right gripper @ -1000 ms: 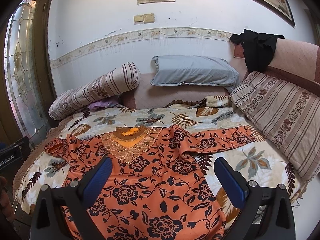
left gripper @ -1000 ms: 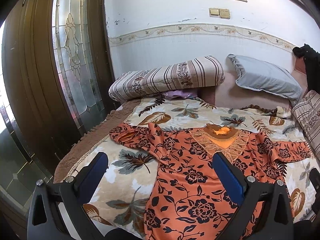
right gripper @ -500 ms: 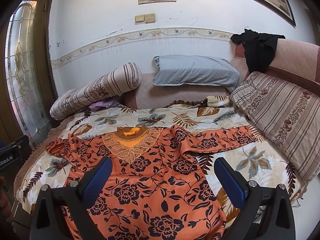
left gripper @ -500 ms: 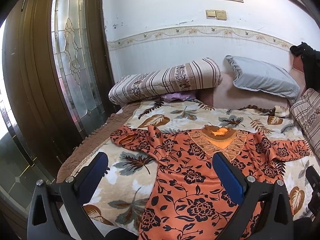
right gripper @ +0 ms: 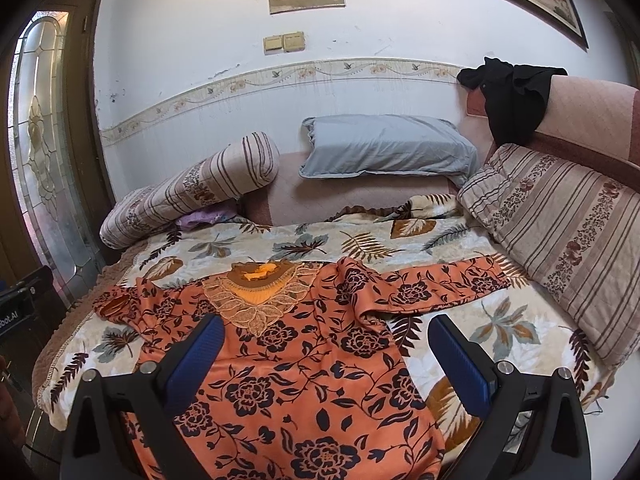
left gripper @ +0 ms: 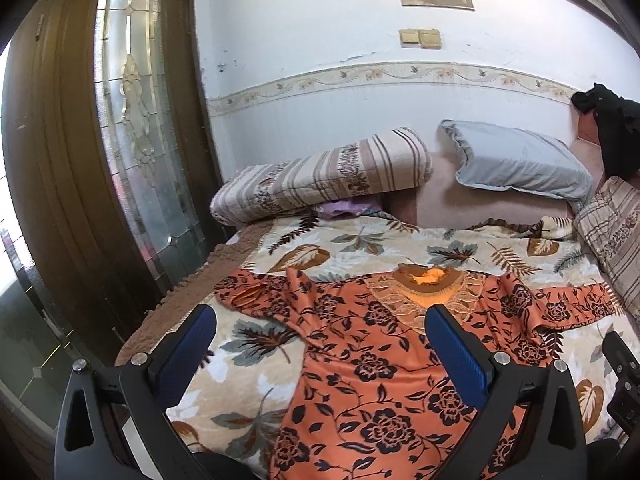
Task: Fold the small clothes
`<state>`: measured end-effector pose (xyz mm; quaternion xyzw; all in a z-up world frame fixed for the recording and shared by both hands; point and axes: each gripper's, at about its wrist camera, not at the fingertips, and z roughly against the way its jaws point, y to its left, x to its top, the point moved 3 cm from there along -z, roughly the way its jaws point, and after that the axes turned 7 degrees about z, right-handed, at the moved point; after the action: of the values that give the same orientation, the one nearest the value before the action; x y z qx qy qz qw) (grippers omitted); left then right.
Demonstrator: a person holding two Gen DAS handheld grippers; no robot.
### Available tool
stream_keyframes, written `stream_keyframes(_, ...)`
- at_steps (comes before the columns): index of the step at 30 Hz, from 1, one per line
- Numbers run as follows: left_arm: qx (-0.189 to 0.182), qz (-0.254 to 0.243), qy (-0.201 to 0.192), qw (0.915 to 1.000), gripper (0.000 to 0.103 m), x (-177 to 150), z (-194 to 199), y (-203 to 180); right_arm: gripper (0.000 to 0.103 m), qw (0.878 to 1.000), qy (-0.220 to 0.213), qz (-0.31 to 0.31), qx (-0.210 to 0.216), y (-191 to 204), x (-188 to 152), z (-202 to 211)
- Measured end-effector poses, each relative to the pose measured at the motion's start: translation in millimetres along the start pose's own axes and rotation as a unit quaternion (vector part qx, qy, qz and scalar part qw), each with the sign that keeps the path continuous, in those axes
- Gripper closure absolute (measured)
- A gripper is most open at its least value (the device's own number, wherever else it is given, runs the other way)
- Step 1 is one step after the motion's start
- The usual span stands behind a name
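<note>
We see the left gripper (left gripper: 320,352) with its blue-padded fingers (left gripper: 190,344) spread wide, nothing between them. It hangs above the near left part of the bed, clear of the cloth. Its left finger sits over bare leaf-print blanket (left gripper: 360,240); its right finger sits over the orange floral garment (left gripper: 384,376), just near of the embroidered neckline (left gripper: 428,292).

The right gripper (right gripper: 326,350) is likewise released, fingers (right gripper: 460,360) wide apart and holding nothing. Its left finger is over the garment's chest, just near of the neckline (right gripper: 256,292); its right finger is over the blanket (right gripper: 248,244), right of the garment's (right gripper: 304,392) side edge. We cannot tell exact height above the cloth, but neither gripper touches it.

The garment lies face up and spread flat across the near half of the blanket, neckline toward the far side, hem running out of frame at the near edge. Its right sleeve (right gripper: 444,284) stretches right toward the striped cushion (right gripper: 560,232). Its left sleeve (left gripper: 256,290) is bunched and wrinkled near the left edge of the bed.

Farther out: a striped bolster (left gripper: 320,176) at far left with a bit of purple cloth (left gripper: 348,208) under it, a grey pillow (right gripper: 384,146) at far centre against the pink backrest, a black garment (right gripper: 512,96) draped over the far right corner. A glass-panelled wooden door (left gripper: 132,140) stands left of the bed.
</note>
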<state>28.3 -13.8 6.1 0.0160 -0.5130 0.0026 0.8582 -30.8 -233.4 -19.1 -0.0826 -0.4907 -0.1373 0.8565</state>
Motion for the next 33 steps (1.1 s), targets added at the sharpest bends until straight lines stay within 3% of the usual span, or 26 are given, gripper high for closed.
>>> stream_keyframes(15, -0.022, 0.000, 0.020, 0.9996, 0.000, 8, -78, -35, 0.000, 1.000, 0.017, -0.006, -0.025, -1, 22, -81)
stream_keyframes(26, -0.023, 0.004, 0.033, 0.9992, 0.000, 4, -105, -37, 0.000, 0.999, 0.031, -0.008, -0.026, 4, 16, -103)
stream_keyframes(33, -0.028, -0.008, 0.055, 0.9981, 0.000, -5, -128, -46, 0.000, 0.998, 0.049, -0.046, -0.009, -23, 9, -126)
